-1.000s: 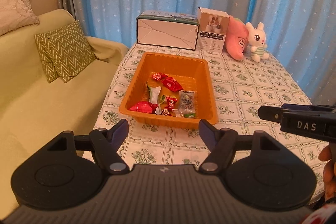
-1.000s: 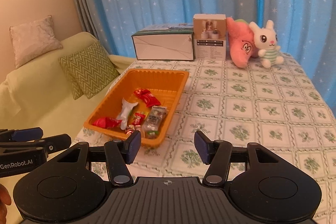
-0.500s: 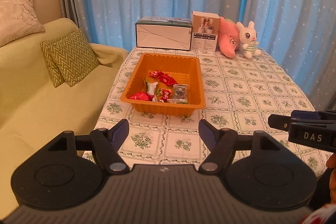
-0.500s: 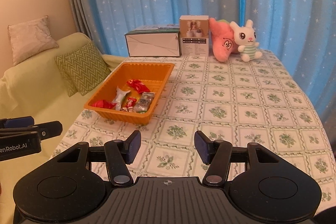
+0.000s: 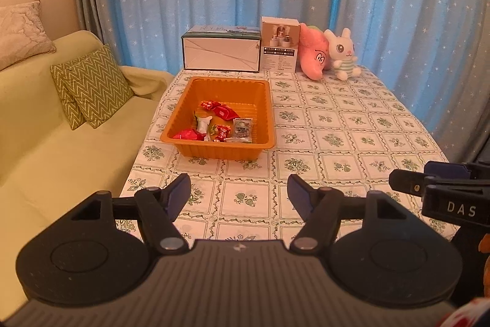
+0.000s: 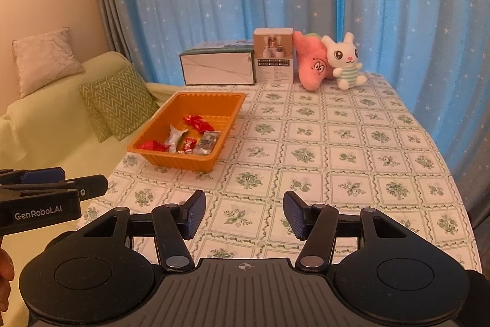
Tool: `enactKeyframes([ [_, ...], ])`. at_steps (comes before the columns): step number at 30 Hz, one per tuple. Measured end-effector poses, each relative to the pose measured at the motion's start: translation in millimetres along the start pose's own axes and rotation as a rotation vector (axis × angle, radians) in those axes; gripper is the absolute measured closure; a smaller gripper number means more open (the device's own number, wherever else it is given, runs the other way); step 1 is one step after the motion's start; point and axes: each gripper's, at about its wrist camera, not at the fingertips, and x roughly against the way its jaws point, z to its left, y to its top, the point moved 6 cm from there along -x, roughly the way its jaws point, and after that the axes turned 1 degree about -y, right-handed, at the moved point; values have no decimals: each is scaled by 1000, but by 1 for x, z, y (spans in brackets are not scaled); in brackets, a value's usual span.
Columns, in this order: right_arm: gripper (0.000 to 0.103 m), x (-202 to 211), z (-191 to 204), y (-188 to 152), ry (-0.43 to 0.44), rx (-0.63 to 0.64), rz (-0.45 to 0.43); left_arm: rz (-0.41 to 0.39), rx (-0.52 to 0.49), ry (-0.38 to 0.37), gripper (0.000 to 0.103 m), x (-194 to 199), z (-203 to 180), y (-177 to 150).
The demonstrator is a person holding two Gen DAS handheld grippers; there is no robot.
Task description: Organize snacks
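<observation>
The deep orange plastic tray [image 5: 266,109] is sitting ahead of the left gripper [image 5: 238,193], its long side pointing away (wrapped snacks [image 5: 219,124] inside). The left jaws are closing, empty. The right gripper [image 6: 242,212] is gaping, empty too.

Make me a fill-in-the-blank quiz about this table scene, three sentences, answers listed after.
1. The wrapped snacks lie inside the ____ tray.
2. The white plush toy at the table's far end is a ____.
3. Between the right gripper fingers there is ____.

Answers: orange; rabbit; nothing
</observation>
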Motion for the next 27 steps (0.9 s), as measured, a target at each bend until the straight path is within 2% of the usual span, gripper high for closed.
enactKeyframes([
  [8,47,14,8,1,9,13,-16,-14,-22,-1,35,10,-6,-2],
  [27,47,11,10,-4,15,6,-8,-15,-18,-18,35,11,-10,-4],
])
